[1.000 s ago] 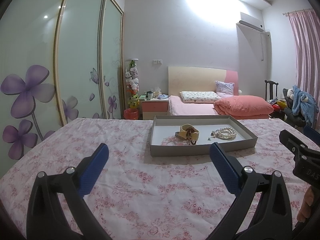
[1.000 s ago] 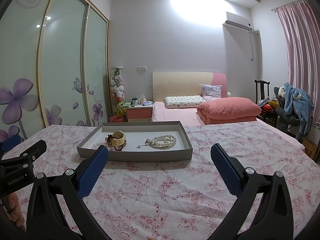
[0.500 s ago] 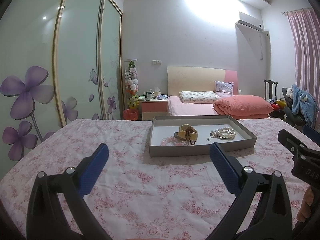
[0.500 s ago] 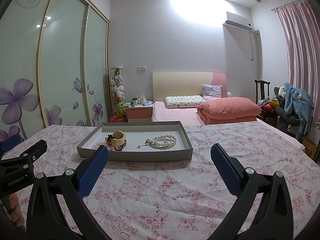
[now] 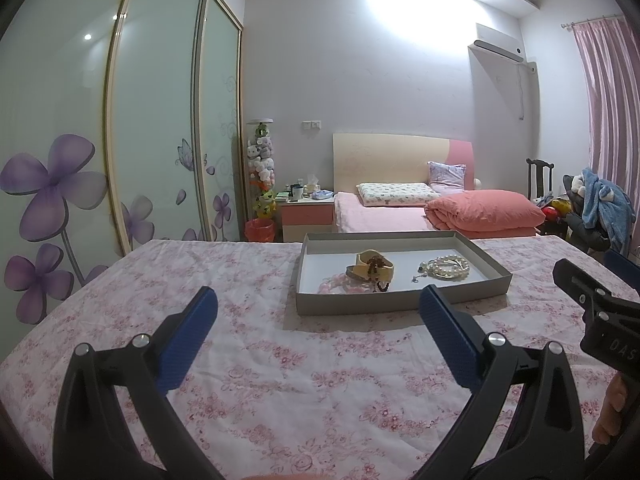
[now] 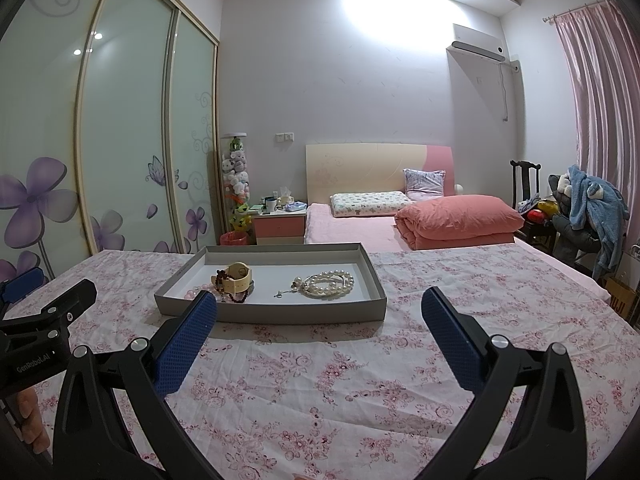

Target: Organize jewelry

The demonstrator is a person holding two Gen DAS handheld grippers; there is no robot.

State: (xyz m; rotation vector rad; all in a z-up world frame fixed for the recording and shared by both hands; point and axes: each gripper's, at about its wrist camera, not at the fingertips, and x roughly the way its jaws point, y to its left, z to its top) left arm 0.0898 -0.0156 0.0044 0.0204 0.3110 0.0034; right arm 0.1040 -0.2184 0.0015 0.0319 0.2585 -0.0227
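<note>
The left gripper [image 5: 318, 324] is held with its blue, dimpled fingers [image 5: 188, 336] spread wide and nothing between them, above a counter [image 5: 240, 360] draped in a pink floral cloth. The right gripper [image 6: 320, 328] is likewise released, its textured blue fingers [image 6: 450, 340] parted over bare cloth. A broad strip of open cloth is left between both sets of fingers and the near wall of the tray [image 6: 280, 312], and more open cloth lies to the tray's left and right.

The shallow grey cardboard tray is set with its long axis running left to right, its far edge close to the counter's far edge. Inside it, a coiled pearl necklace [image 6: 330, 284] is laid toward the right, its clasp end trailing left. A cream band [image 6: 238, 282] is stood on edge toward the left, with dark beads [image 6: 224, 286] draped against it and pink beads [image 5: 338, 287] lying at the near left.

Beyond the counter a bed [image 6: 360, 232] with a folded coral quilt is seen, and sliding wardrobe doors [image 5: 152, 120] printed with purple flowers line the left side.
</note>
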